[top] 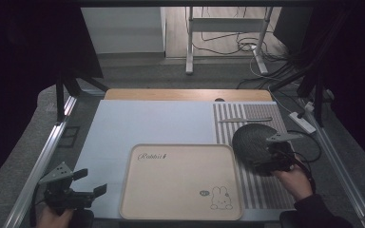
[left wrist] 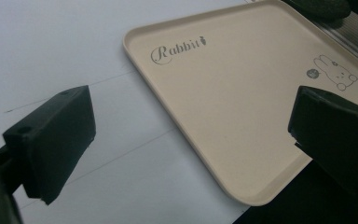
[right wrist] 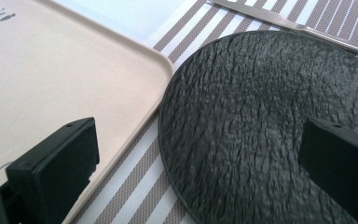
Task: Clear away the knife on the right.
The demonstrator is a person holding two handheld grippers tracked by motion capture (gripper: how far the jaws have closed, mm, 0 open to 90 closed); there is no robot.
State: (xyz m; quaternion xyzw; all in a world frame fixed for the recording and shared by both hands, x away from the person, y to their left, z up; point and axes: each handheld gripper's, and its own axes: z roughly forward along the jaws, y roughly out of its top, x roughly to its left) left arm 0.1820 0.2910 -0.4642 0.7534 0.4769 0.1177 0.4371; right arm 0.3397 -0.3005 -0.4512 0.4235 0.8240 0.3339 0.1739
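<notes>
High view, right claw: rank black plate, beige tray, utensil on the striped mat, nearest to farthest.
From the right claw:
1. Black plate: directly under the claw, on the striped mat.
2. Beige tray: beside the plate, toward the left claw.
3. Utensil: beyond the plate, at the mat's far end.

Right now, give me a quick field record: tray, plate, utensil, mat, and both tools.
tray: beige tray, rabbit print, nothing on it, front centre
plate: black textured plate, on the striped mat, beside the tray's right edge
utensil: metal utensil, flat on the mat behind the plate
left tool: open, holding nothing, left of the tray
right tool: open, at the plate's near edge
</notes>
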